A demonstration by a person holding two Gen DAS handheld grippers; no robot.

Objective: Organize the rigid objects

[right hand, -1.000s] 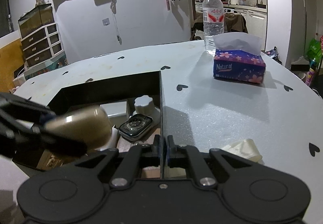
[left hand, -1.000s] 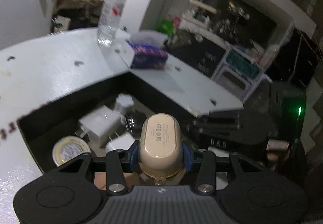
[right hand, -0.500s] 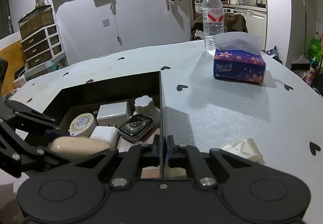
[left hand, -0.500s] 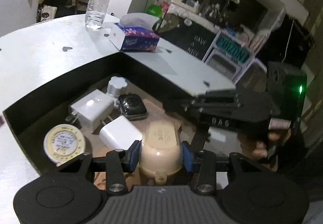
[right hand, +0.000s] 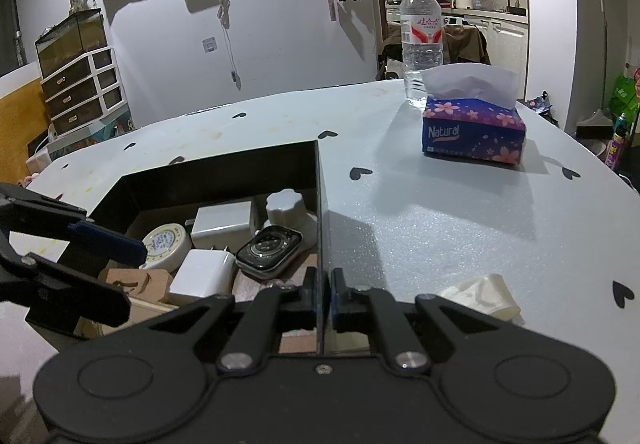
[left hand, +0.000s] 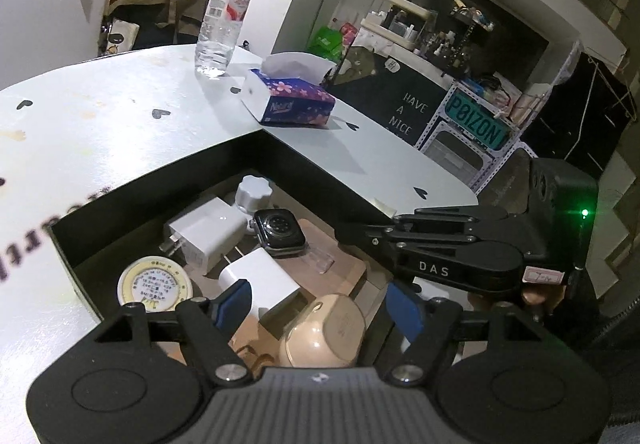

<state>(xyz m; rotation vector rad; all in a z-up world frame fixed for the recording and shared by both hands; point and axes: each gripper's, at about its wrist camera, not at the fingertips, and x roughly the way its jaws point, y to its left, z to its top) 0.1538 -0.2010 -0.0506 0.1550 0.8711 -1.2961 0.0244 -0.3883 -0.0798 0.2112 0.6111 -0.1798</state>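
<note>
A black box (left hand: 168,184) (right hand: 224,180) is set in the white table. In it lie a smartwatch (left hand: 280,232) (right hand: 268,247), two white chargers (left hand: 206,230) (left hand: 262,280), a round tin (left hand: 154,284) (right hand: 166,242) and a white knob (left hand: 253,193). A beige case (left hand: 324,330) lies in the box between the open fingers of my left gripper (left hand: 320,304), free of them. My right gripper (right hand: 322,294) is shut on the box's right wall (right hand: 320,228).
A tissue box (left hand: 286,100) (right hand: 472,128) and a water bottle (left hand: 224,16) (right hand: 422,40) stand on the table's far side. A crumpled white scrap (right hand: 480,294) lies on the table (right hand: 440,224) right of my right gripper. Shelves and furniture stand beyond the table edge.
My left gripper lowered the beige case into the box, then opened and let it go. The case now lies tilted in the box. My right gripper has stayed on the box wall.
</note>
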